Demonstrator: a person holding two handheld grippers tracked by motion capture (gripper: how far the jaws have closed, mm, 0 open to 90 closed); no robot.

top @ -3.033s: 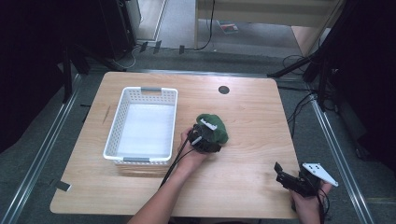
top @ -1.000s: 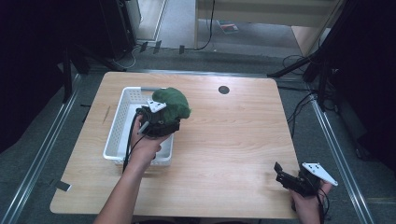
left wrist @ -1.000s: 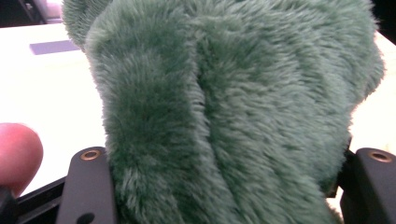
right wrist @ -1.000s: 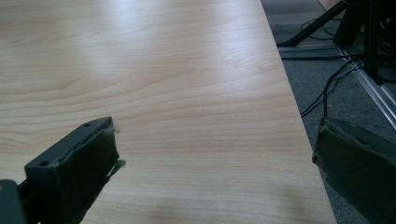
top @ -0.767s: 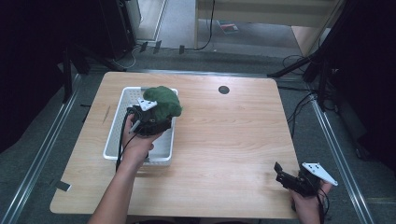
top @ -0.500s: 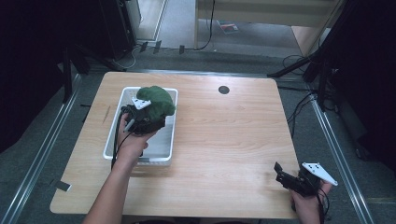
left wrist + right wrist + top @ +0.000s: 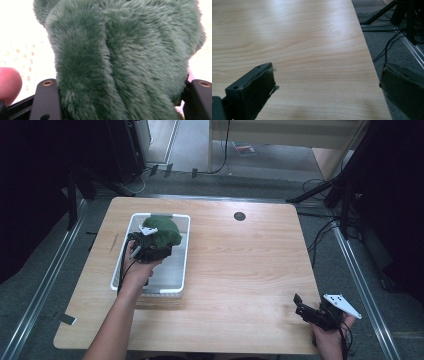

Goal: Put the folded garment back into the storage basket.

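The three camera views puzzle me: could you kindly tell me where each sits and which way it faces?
High view: above the person's side, looking forward and down on the wooden table; both forearms enter below.
Left gripper view: rides the left gripper, facing the fluffy green plush toy clamped in its black jaws.
Right gripper view: rides the right gripper, facing bare tabletop between open jaws.
Shared: high and left gripper views both show the toy over the white perforated plastic basket.

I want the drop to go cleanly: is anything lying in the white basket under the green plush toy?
Nothing visible does. The left gripper holds the green plush toy over the white basket, whose floor looks bare where it shows.
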